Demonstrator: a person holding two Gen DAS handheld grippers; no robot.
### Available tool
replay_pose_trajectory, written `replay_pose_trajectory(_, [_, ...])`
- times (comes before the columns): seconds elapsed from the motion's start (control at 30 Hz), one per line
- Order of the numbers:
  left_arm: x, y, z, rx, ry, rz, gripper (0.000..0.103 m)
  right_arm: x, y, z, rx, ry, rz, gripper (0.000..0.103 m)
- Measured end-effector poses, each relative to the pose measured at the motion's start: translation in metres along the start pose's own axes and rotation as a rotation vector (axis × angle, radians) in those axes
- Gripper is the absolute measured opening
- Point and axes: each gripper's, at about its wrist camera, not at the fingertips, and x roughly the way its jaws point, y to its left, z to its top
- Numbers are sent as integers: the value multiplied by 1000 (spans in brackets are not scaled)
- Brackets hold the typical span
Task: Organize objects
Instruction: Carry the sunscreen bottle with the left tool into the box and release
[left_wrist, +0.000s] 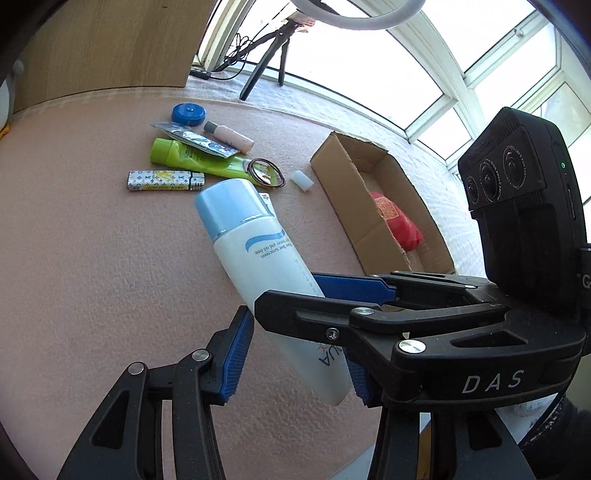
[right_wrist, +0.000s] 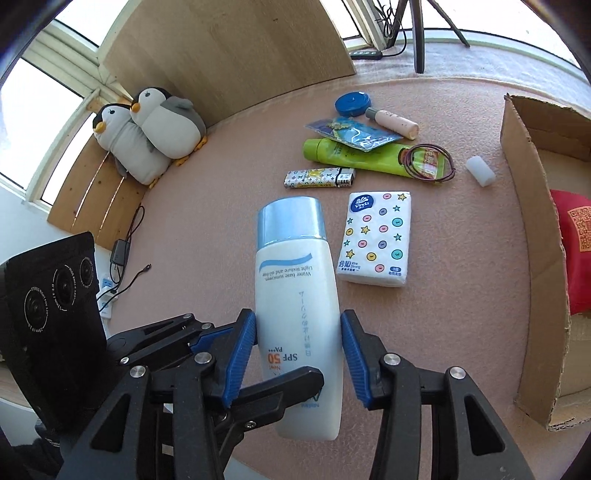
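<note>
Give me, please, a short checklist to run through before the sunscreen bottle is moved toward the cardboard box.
1. Right gripper hold: its pads press both sides of the sunscreen bottle. Ok.
2. Left gripper hold: its fingers bracket the bottle's base, but contact is unclear. Cannot tell.
3. Blue cap seated on the bottle. Ok.
4. Cardboard box open on top. Ok.
5. Room inside: a red packet fills one part, with bare floor beside it. Ok.
</note>
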Motion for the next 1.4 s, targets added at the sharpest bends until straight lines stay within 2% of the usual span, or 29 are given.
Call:
replay_pose_trajectory(0.4, [49,-108,45,150,1,-114,50,-90,-64,3,87,-166,-86,44])
replay_pose_trajectory(0.57, [78,-148,59,188,19,-152,50,-116,-99,-2,140,-200,-117,44])
replay_pose_trajectory(0.77, [102,-176,66,224,49,-170,51,-132,-126,-4,174,-217,-146,44])
replay_pose_trajectory(0.8, [104,-178,67,228,56,-166,52,-133,-128,-5,177,-218,-150,44])
replay_pose_trajectory(0.83, [107,-179,67,233,63,-149,57,-133,-130,-6,180,-221,-161,44])
replay_pose_trajectory(0.87, [109,-180,68,235,69,-132,68,-134,-131,-6,184,-227,-186,45])
replay_pose_trajectory(0.93, [111,-173,70,226,64,-121,74,-134,-134,-6,193,-230,-215,56])
replay_pose_trajectory(1.2, [93,-145,63,212,46,-53,74,-130,-124,-4,173,-235,-217,57])
replay_pose_trajectory(1.4, [59,-99,52,160,9,35,74,-118,-103,4,144,-223,-199,57])
